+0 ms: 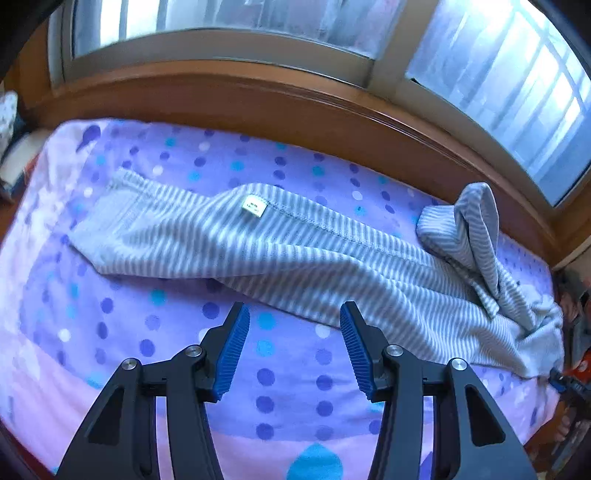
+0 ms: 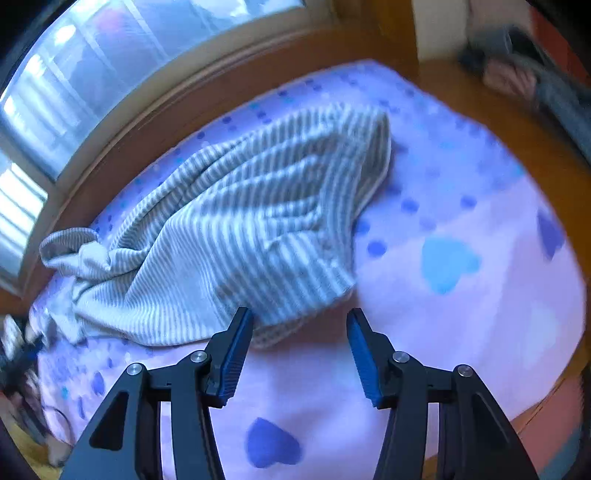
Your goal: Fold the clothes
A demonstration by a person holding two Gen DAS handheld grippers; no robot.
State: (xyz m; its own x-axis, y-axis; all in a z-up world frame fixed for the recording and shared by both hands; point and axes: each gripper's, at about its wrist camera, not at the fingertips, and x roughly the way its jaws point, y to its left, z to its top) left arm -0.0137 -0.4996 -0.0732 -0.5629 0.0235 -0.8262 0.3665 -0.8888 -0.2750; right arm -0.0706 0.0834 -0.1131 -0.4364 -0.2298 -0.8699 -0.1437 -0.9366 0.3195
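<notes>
Purple dotted bedsheet (image 1: 266, 376) lies bare under your left gripper (image 1: 294, 314), jaws apart, empty; striped garment (image 1: 280, 240) bunches at frame right. Your right gripper (image 2: 300, 317) gapes empty too, blurred.

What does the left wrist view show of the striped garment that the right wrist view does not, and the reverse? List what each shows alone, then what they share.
Left wrist only: a small white label on the striped garment, beside a stitched seam, and a part of the cloth standing up in a fold.

Right wrist only: large heart shapes on the bedcover, and the garment's near edge lying between the open jaws of the right gripper.

Both: the same grey-and-white garment on the dotted cover, a window beyond a wooden ledge, and jaws open, gripping nothing.
</notes>
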